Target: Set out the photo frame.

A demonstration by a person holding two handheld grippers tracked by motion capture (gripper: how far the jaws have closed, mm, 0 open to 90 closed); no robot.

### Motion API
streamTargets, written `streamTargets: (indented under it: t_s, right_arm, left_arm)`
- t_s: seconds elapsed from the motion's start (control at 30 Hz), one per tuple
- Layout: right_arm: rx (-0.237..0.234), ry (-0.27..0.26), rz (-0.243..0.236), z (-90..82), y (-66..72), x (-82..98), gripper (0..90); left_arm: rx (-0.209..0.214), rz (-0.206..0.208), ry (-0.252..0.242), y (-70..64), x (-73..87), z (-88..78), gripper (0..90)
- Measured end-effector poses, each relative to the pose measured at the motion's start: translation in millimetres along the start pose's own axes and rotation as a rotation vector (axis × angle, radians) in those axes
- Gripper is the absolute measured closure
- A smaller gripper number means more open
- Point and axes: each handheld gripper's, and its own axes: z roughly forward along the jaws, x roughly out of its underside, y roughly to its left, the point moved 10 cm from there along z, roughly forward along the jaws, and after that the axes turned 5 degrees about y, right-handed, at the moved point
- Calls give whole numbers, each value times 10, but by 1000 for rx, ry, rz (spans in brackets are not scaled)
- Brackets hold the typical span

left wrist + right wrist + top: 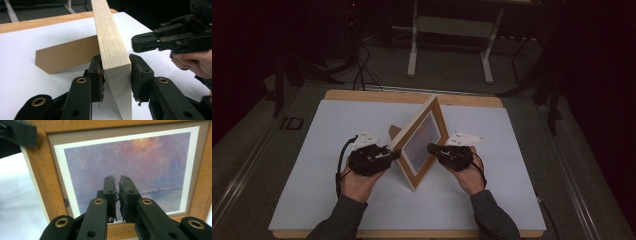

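2 grippers | L fingers [116, 72] pinch frame [421, 142] edge | R fingers [117, 195] pressed together | table [337, 125] open around

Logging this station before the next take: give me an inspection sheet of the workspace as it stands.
Surface: white sheet over a wooden table.
Job's things: wooden picture frame standing on its corner, back stand resting on the sheet.
Clutter: nothing seen.
Grippers: left gripper has its jaws around the frame's edge; right gripper is nearly shut, empty, facing the picture.
Cables: black cable trails from the left gripper; more on the floor.
Surroundings: dark room, white stand legs.
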Motion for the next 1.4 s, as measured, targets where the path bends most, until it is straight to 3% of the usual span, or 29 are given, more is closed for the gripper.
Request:
streamTargets:
  t_s: [0.17, 0.7, 0.83, 0.93, 1.1, 1.13, 1.27, 1.4]
  right_arm:
    - [6, 2, 2, -4, -23, -1, 829]
    - [22, 6, 10, -28, -96, 22, 815]
    - [29, 15, 14, -24, -119, 43, 814]
    - [32, 24, 11, -16, -131, 58, 810]
    - [40, 26, 13, -8, -166, 61, 802]
    - [42, 27, 18, -6, -176, 61, 800]
    - [61, 27, 29, -19, -275, 40, 796]
    - [76, 29, 31, -37, -345, 17, 792]
  left_arm:
    - [16, -1, 4, 123, -8, -43, 684]
    - [162, 80, 67, 413, -43, -120, 689]
    - [189, 83, 68, 480, -39, -141, 692]
    - [178, 74, 54, 499, -37, -148, 690]
    - [114, 49, 17, 499, -25, -158, 649]
    - [76, 29, -5, 490, -2, -167, 649]
    - [16, 5, -30, 461, 42, -182, 650]
    - [3, 0, -22, 442, 76, -172, 670]
